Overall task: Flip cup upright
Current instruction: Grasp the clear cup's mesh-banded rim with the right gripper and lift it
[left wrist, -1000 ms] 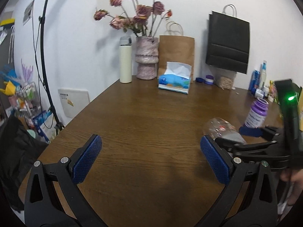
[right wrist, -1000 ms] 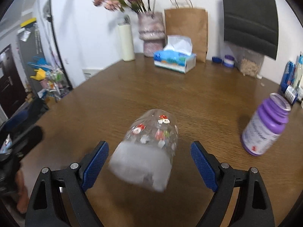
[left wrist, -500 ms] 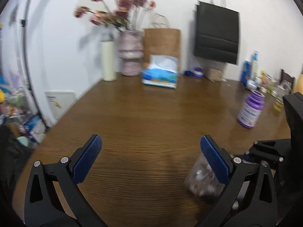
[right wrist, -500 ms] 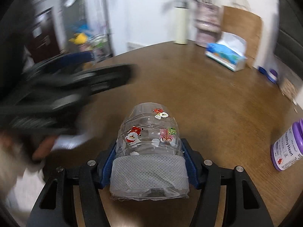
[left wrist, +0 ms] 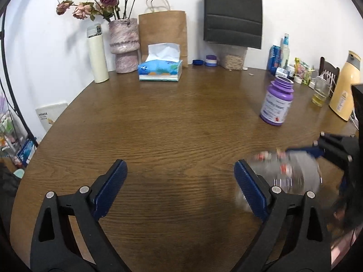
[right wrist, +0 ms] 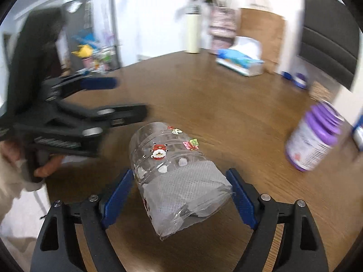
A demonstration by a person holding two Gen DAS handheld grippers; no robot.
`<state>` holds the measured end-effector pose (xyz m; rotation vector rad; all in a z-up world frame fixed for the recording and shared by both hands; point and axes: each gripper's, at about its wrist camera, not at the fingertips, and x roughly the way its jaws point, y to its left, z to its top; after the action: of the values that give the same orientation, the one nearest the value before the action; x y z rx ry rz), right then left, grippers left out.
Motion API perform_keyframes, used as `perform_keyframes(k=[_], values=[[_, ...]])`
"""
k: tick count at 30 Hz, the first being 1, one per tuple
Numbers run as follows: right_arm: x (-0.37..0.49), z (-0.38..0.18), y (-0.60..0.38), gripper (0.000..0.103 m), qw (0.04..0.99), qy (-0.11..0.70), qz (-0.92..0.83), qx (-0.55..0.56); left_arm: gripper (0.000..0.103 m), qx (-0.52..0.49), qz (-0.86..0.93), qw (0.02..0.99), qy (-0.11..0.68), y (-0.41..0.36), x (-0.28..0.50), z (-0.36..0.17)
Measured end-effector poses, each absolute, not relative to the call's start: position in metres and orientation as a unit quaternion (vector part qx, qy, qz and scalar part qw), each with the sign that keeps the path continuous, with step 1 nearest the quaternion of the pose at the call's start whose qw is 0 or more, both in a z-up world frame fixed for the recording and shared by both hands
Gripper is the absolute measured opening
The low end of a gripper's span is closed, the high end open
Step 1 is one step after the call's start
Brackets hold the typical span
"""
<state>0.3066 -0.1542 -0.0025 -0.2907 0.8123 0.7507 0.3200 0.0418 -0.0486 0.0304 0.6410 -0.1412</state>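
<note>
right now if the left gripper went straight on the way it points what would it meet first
Nothing close: bare table lies ahead of the open left gripper. Far along that line sits the tissue box, probably the first thing met. The cup is off to its right.

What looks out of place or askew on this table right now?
The clear cup isn't upright: it is tilted on its side between the right gripper fingers, its ragged open rim toward the camera, grey mesh inside. The purple bottle stands with no cap on. Nothing looks spilled.
</note>
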Motion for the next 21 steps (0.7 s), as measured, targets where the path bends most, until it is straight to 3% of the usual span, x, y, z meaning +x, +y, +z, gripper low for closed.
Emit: perform_keyframes(k=[8, 21], values=[[0.315, 0.007, -0.194, 0.087, 0.854, 0.381, 0.348, -0.067, 0.095, 0.041, -0.111, 0.952, 0.284, 0.013, 0.305, -0.023], [0.303, 0.011, -0.237, 0.088, 0.888, 0.363, 0.263, -0.103, 0.094, 0.079, -0.135, 0.937, 0.313, -0.054, 0.336, -0.029]])
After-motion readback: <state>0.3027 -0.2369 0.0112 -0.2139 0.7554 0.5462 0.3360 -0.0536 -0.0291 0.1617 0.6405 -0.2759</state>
